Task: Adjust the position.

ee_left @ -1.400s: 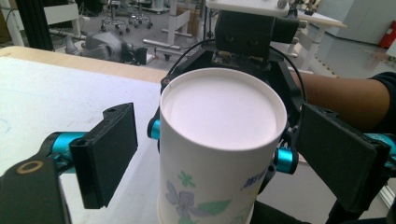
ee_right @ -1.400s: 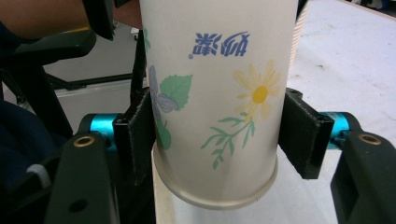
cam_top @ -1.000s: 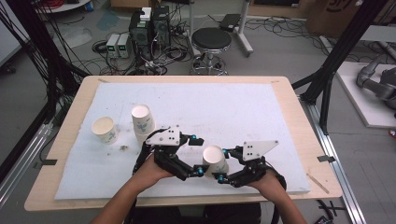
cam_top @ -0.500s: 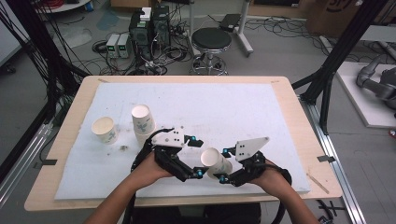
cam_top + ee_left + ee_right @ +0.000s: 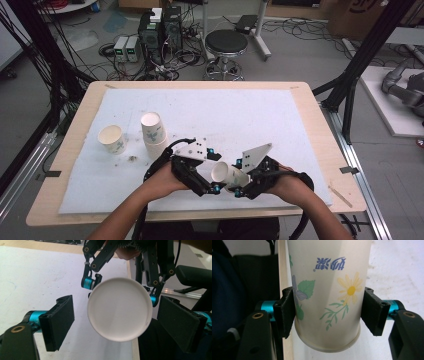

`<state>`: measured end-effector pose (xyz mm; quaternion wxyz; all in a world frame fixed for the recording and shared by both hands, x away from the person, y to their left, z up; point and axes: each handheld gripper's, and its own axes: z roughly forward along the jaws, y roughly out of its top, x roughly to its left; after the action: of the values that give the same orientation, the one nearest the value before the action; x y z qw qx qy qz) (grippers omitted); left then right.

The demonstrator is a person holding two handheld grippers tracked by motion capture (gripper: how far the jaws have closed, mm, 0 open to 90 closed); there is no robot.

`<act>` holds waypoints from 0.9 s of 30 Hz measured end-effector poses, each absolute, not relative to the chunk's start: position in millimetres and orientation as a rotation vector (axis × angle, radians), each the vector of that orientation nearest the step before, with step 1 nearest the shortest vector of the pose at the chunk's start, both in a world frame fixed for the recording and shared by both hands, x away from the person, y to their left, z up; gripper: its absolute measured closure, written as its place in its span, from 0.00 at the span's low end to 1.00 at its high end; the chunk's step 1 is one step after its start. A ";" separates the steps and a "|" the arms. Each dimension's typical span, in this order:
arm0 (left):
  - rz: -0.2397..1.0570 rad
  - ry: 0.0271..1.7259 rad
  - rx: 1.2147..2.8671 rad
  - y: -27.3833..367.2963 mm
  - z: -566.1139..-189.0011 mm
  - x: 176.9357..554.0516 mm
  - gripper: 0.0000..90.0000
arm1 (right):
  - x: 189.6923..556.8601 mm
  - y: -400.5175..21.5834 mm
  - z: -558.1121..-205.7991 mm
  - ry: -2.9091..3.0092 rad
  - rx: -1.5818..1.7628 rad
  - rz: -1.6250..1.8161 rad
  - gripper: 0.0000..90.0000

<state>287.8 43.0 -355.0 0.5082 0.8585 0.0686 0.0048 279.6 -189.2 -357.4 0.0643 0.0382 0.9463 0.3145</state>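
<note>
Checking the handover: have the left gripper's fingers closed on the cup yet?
No, the left gripper's fingers stand apart from the cup on both sides.

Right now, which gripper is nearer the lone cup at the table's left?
Left. The left gripper lies nearer the lone cup; the right gripper, shut on another cup, sits farther right.

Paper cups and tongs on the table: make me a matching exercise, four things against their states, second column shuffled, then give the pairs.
Things
1. Flowered cup
2. Left tongs
3. Lone cup
4. Cup stack

States
A. Open, pads either side of a cup's base, not touching it
B. Upright, alone, farthest left on the table
C. Tilted on its side, clamped in the right tongs
D. Upright, cups nested together

Pairs: 1-C, 2-A, 3-B, 4-D
</note>
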 end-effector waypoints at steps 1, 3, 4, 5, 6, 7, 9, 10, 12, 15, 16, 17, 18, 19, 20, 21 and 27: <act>0.013 0.159 2.078 42.3 -355.2 288.1 0.16 | 279.8 -187.4 -356.3 2.860 0.109 0.924 0.39; 0.009 0.158 2.090 40.6 -356.1 287.9 0.17 | 279.9 -184.2 -353.7 2.872 0.098 0.877 0.39; 0.008 0.153 2.097 39.9 -356.4 288.0 0.17 | 280.3 -182.9 -352.3 2.879 0.088 0.856 0.39; 0.007 0.150 2.102 39.3 -356.6 287.9 0.17 | 280.6 -181.5 -351.3 2.887 0.083 0.837 0.39; 0.004 0.146 2.106 38.8 -356.9 288.0 0.18 | 280.7 -180.3 -350.7 2.888 0.078 0.825 0.39; 0.002 0.144 2.110 38.3 -357.3 287.9 0.19 | 281.4 -179.3 -349.8 2.890 0.062 0.803 0.39; -0.002 0.139 2.118 37.5 -357.9 288.4 0.21 | 281.5 -178.0 -349.4 2.894 0.054 0.789 0.39; -0.010 0.137 2.125 37.3 -358.2 288.5 0.23 | 281.6 -177.6 -349.3 2.895 0.053 0.782 0.39; -0.007 0.136 2.134 36.6 -358.9 288.5 0.26 | 281.1 -176.9 -350.5 2.903 0.055 0.781 0.39; -0.020 0.139 2.140 36.4 -359.3 289.1 0.30 | 280.4 -175.4 -352.7 2.922 0.043 0.758 0.39; -0.024 0.140 2.143 36.2 -359.7 289.1 0.31 | 280.2 -174.9 -353.4 2.920 0.036 0.757 0.39; -0.030 0.139 2.150 36.0 -359.9 289.2 0.32 | 279.5 -174.6 -353.5 2.925 0.047 0.751 0.39; -0.035 0.133 2.153 35.7 -360.3 289.4 0.34 | 278.9 -174.4 -353.5 2.933 0.052 0.748 0.39; -0.036 0.129 2.158 35.4 -360.6 289.3 0.35 | 279.0 -174.2 -353.2 2.936 0.048 0.743 0.39; -0.039 0.128 2.162 35.4 -360.8 288.9 0.37 | 278.8 -174.0 -353.4 2.936 0.051 0.737 0.39; -0.037 0.111 2.163 35.5 -360.9 289.1 0.38 | 278.9 -173.9 -353.4 2.936 0.050 0.736 0.39; -0.035 0.095 2.170 35.6 -361.7 287.6 0.41 | 278.7 -175.3 -354.3 2.950 0.028 0.742 0.36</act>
<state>287.6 35.6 -361.7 0.4660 0.8838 0.0387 -0.0141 278.7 -175.3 -354.3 0.0499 0.0093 0.9685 0.2438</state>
